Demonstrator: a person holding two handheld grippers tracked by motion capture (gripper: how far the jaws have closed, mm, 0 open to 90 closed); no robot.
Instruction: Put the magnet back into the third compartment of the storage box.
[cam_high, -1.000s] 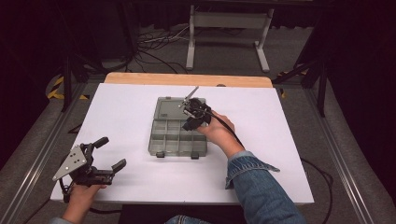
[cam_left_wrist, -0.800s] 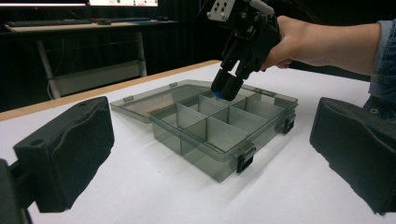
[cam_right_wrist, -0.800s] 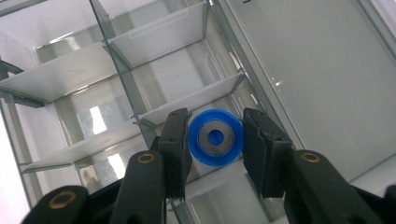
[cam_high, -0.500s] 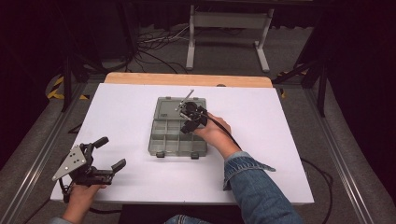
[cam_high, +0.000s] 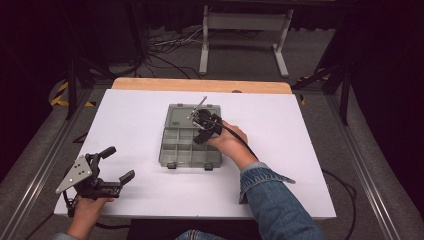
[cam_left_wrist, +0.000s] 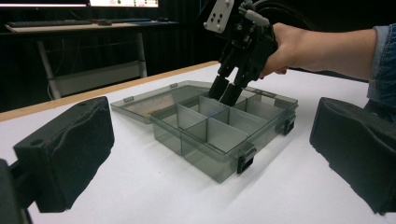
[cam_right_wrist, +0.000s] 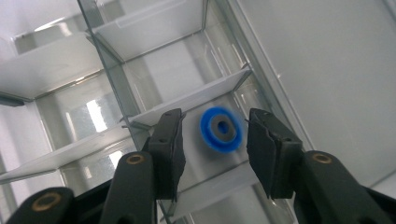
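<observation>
Right gripper jaws apart around blue ring in organiser box compartment; left gripper gaping wide, tabletop's near-left corner.

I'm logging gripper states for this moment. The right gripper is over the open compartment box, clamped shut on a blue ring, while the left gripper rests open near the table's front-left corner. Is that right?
Not quite. The right gripper is open, not clamped: in the right gripper view the blue ring lies in a compartment between the spread jaws, touching neither. The rest holds: it is over the open compartment box, and the left gripper rests open near the front-left corner.
</observation>
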